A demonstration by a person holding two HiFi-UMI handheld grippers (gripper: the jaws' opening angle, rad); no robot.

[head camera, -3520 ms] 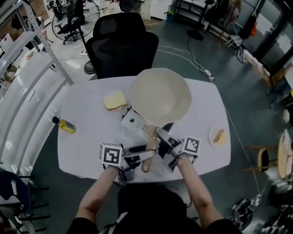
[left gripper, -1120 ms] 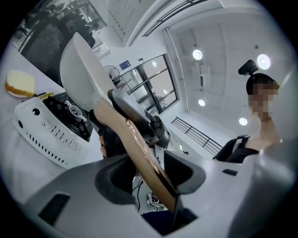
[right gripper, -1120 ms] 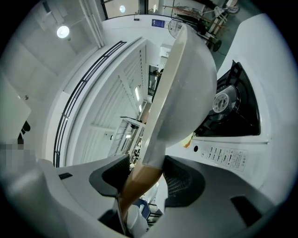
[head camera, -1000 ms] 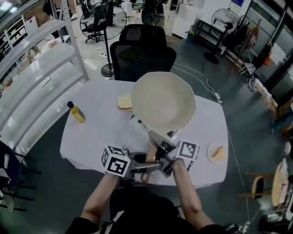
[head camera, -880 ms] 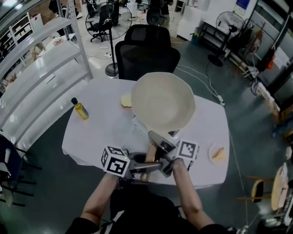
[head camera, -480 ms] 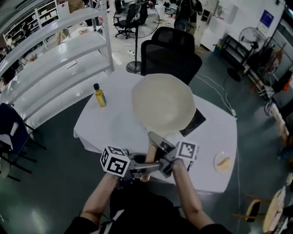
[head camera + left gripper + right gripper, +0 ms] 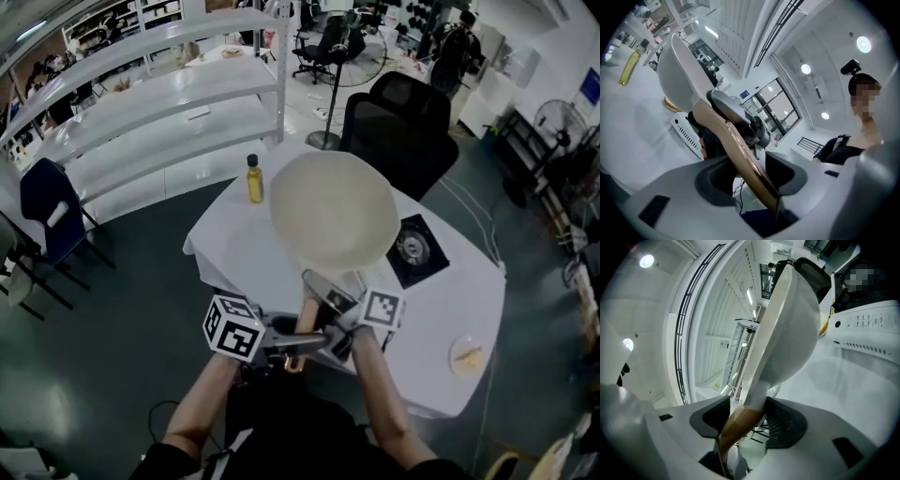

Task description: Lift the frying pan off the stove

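A cream frying pan (image 7: pixel 334 217) with a wooden handle (image 7: pixel 302 328) hangs in the air above the white table (image 7: pixel 234 248), clear of the black-topped stove (image 7: pixel 412 248) to its right. My left gripper (image 7: pixel 286 339) is shut on the handle near its end. My right gripper (image 7: pixel 326 298) is shut on the handle closer to the bowl. In the left gripper view the handle (image 7: pixel 740 154) runs between the jaws of the left gripper (image 7: pixel 754 174) toward the pan (image 7: pixel 682 70). In the right gripper view the right gripper (image 7: pixel 743 420) clamps the handle (image 7: pixel 736 427) under the tilted pan (image 7: pixel 787 333).
A yellow oil bottle (image 7: pixel 253 180) stands at the table's far left edge. A small plate with food (image 7: pixel 467 356) lies at the near right. A black office chair (image 7: pixel 398 117) stands behind the table and white shelving (image 7: pixel 141 103) to the left. The stove's white side (image 7: pixel 867 333) is near the pan.
The pan stays gripped by both grippers and raised. The table has swung rightward beneath it, so the stove top now shows uncovered to the pan's right and the bottle sits behind the pan's left rim.
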